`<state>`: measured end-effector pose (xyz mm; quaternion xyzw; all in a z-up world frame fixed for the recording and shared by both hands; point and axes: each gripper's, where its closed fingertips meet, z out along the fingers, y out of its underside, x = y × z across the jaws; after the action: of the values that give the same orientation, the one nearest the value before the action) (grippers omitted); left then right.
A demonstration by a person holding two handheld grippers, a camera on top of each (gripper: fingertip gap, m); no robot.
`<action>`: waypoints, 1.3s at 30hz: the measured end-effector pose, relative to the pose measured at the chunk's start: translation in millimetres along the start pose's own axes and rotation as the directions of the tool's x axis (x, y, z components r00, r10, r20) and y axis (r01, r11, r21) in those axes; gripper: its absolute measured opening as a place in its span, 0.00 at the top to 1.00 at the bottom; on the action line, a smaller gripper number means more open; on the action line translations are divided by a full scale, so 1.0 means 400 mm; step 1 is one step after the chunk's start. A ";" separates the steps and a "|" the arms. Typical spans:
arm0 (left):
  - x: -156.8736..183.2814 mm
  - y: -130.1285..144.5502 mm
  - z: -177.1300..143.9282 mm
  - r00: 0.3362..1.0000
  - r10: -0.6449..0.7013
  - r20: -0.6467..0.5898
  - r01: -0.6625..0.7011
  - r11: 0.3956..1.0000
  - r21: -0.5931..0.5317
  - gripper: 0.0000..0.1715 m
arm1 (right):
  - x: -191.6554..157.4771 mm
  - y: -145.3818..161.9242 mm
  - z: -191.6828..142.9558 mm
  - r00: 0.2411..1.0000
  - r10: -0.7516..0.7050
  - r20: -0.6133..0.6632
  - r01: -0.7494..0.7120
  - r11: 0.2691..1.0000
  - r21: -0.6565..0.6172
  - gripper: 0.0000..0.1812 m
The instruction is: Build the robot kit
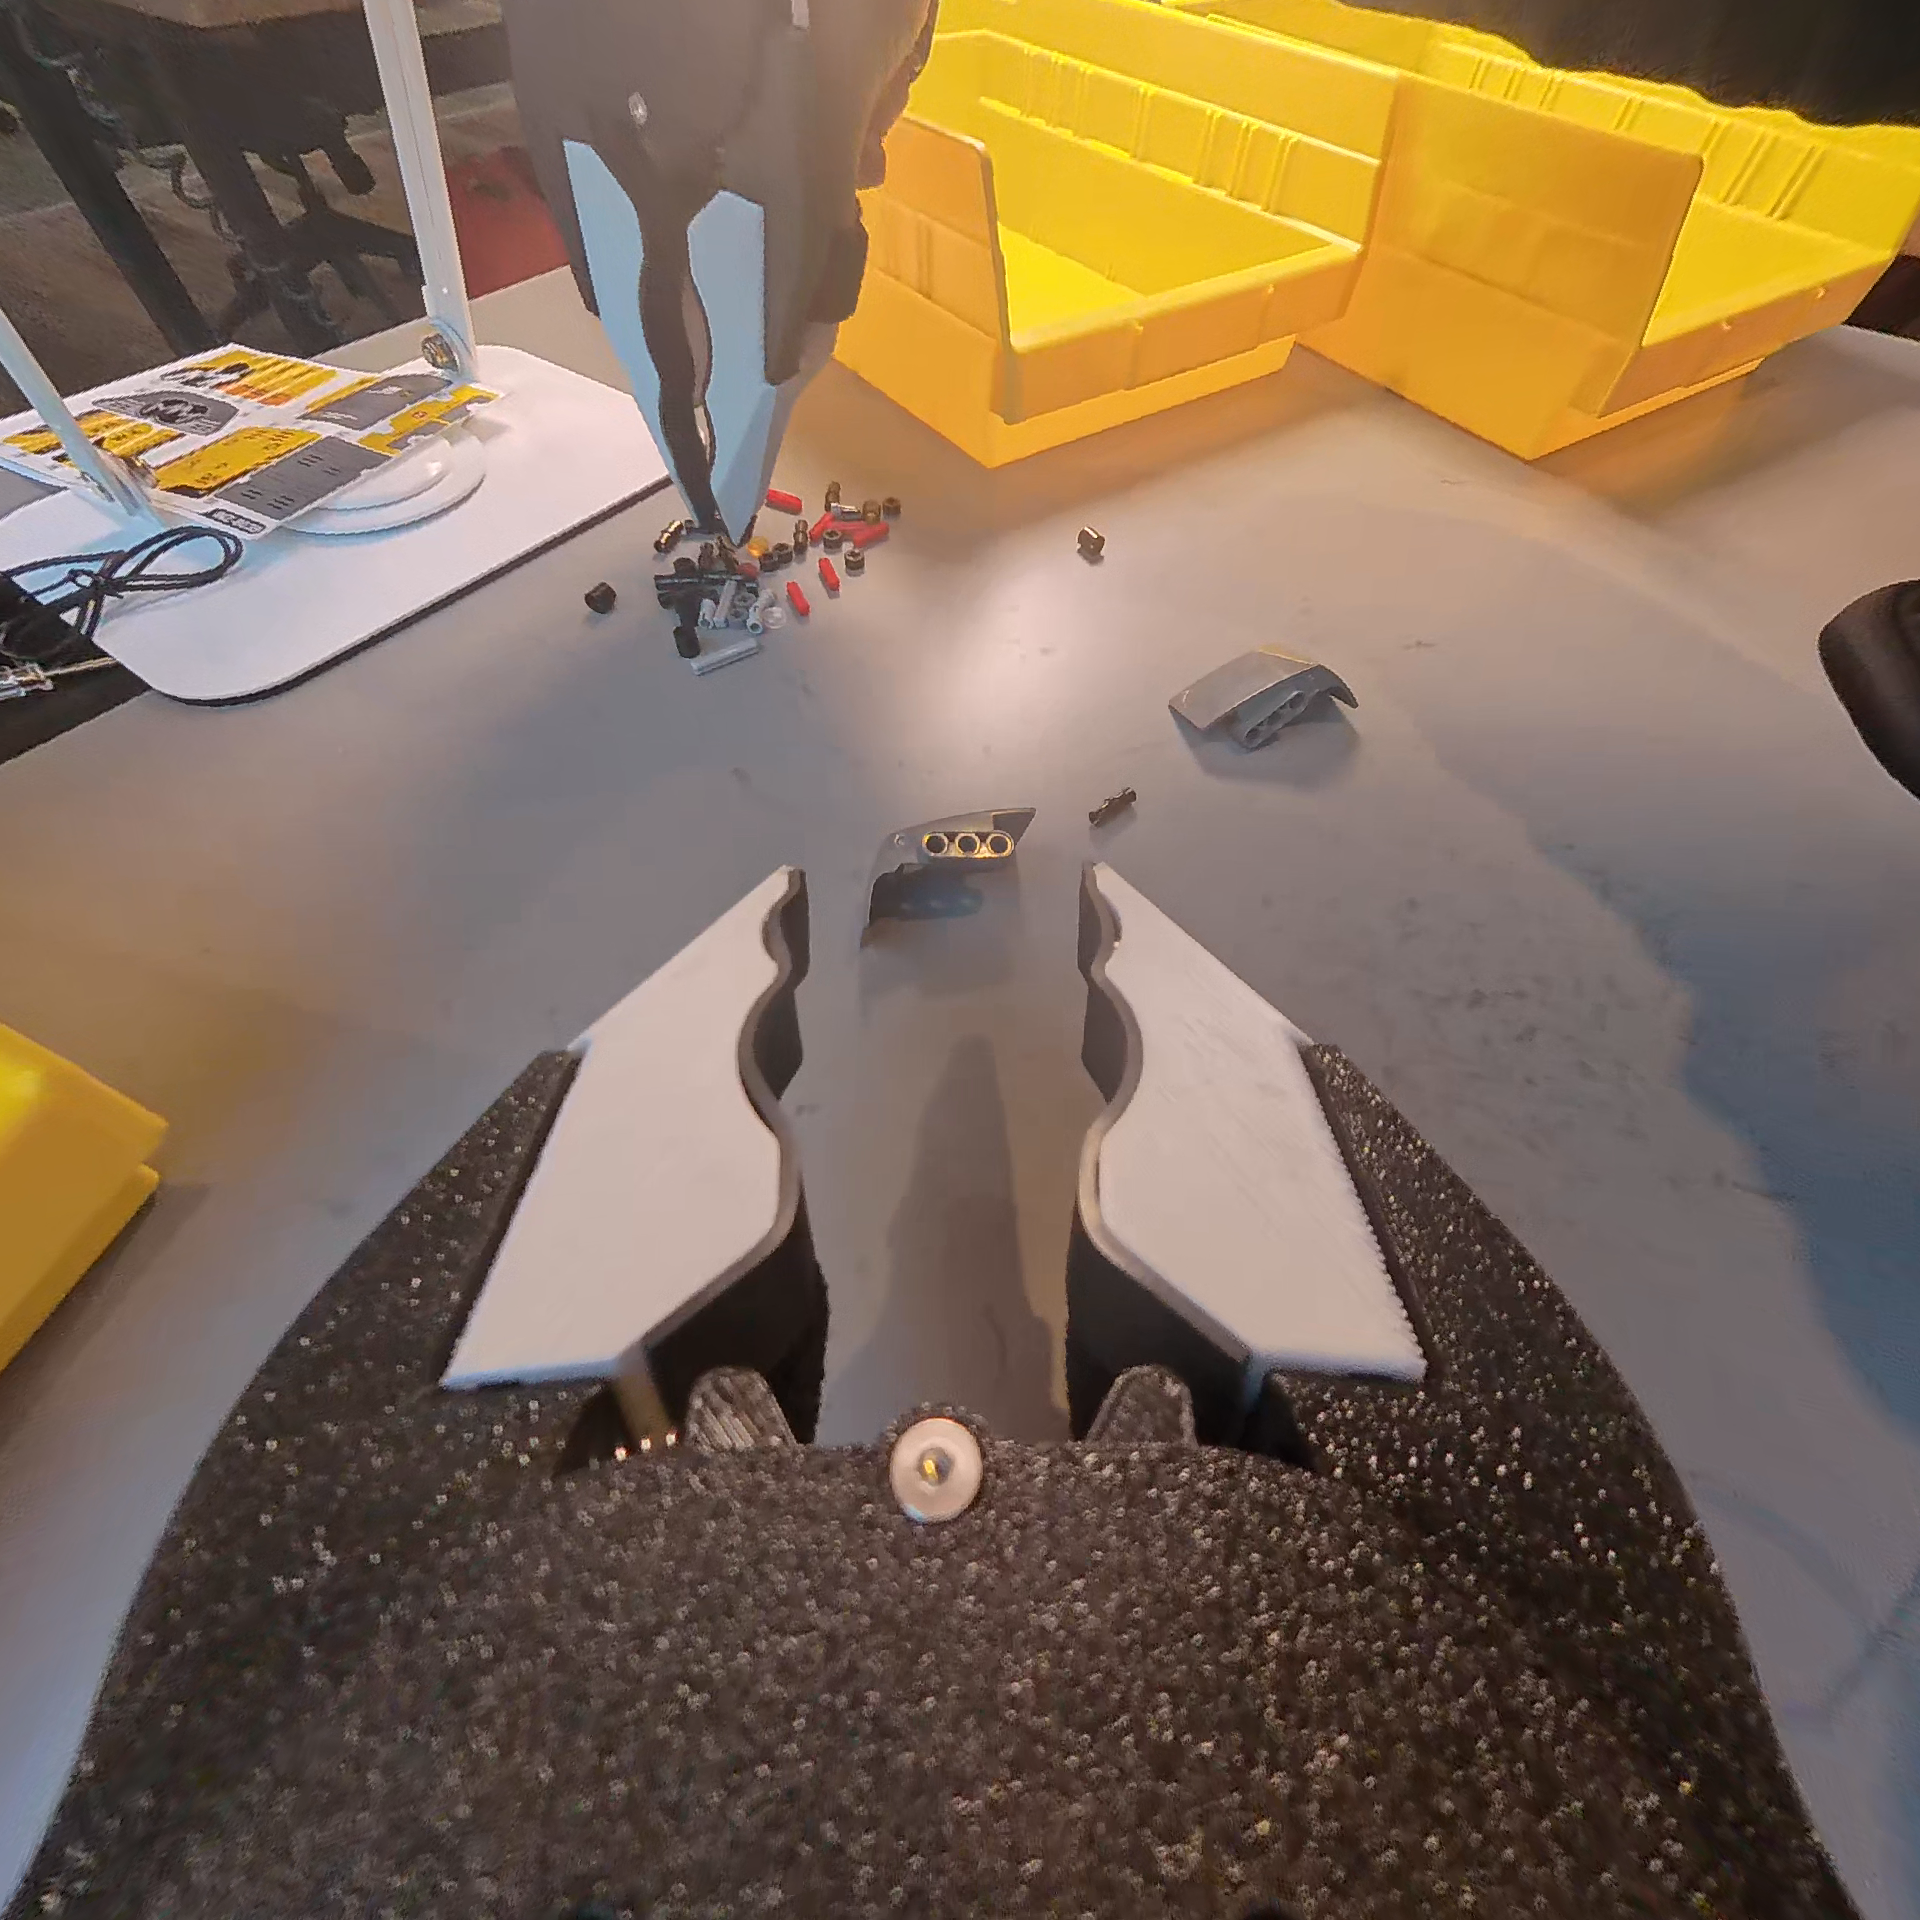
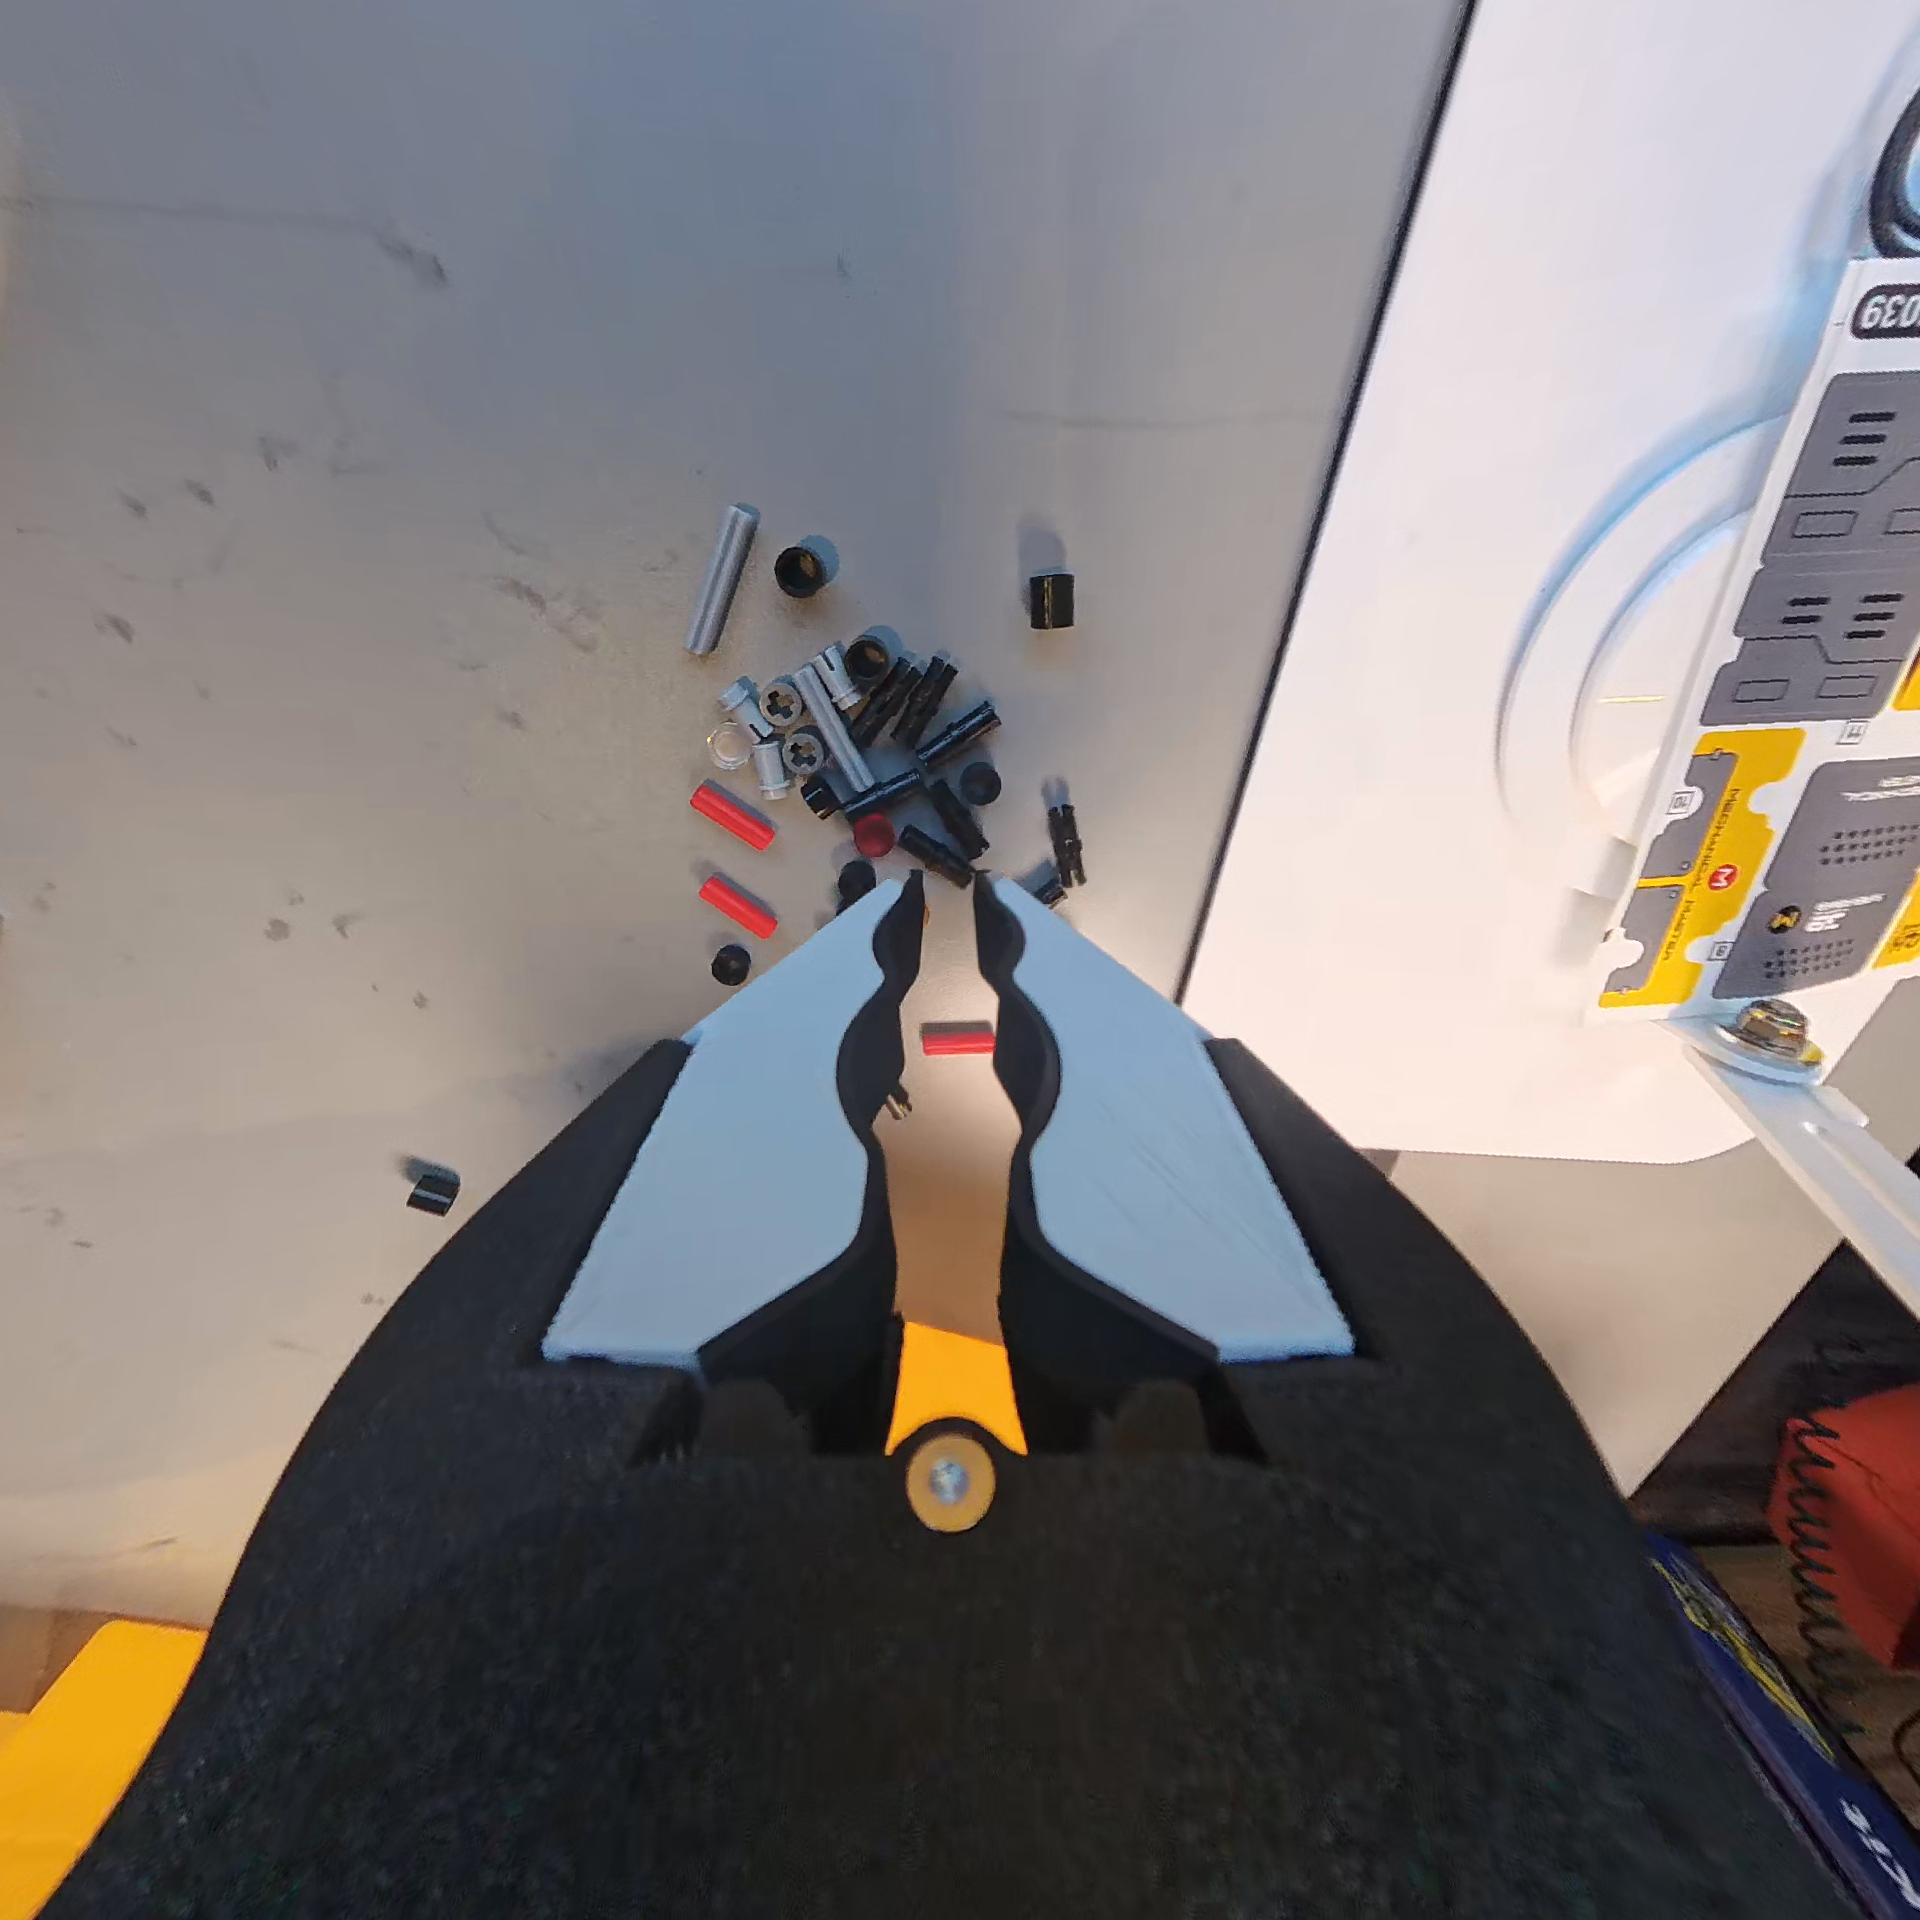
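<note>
Workshop or lab bench, grey worktable (image 1: 416, 883), yellow parts bins (image 1: 1143, 260), loose small plastic connector pieces (image 2: 862, 748)

Small parts (image 2: 873, 769) crowding right claw (image 2: 948, 883)

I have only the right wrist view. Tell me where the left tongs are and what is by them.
Observer: The left tongs are open, low over the table, a dark grey curved piece lying just ahead of them.
Operator: Report other large pieces.
Observer: A second grey curved panel lies farther right, apart from the first.
Operator: Say what stands behind the pile.
Observer: Open yellow bins stand beyond the small-parts pile.
</note>
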<state>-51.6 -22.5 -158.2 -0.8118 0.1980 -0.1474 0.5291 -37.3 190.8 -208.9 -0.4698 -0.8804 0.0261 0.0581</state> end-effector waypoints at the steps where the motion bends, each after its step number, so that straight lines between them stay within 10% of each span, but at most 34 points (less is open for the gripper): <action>1: 0.000 0.001 0.001 1.000 0.000 -0.001 0.000 1.000 -0.001 0.70 | 0.001 -0.002 0.002 1.000 -0.003 -0.001 0.003 1.000 0.008 0.94; 18: -0.002 0.005 0.002 1.000 0.001 -0.001 -0.001 1.000 -0.012 0.70 | -0.029 -0.029 -0.059 1.000 0.008 0.009 -0.008 0.997 0.071 0.98; 23: 0.007 0.009 0.006 1.000 0.009 -0.010 -0.010 1.000 -0.027 0.69 | -0.236 -0.116 -0.164 0.997 -0.069 0.034 0.059 0.973 0.225 0.98; 29: 0.016 0.016 0.011 0.997 0.075 0.007 -0.075 0.996 -0.056 0.70 | -0.510 -0.138 -0.101 0.994 -0.066 0.085 0.042 0.966 0.255 0.98; 39: 0.004 0.030 0.014 0.983 0.166 0.074 -0.159 0.982 -0.099 0.72 | -0.589 -0.126 -0.022 1.000 -0.008 0.000 0.008 0.976 0.218 0.97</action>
<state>-49.7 -22.9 -171.5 -0.8219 0.2485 -0.0610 0.5090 52.4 -33.1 -213.3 -0.4572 -0.8742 0.1224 0.1087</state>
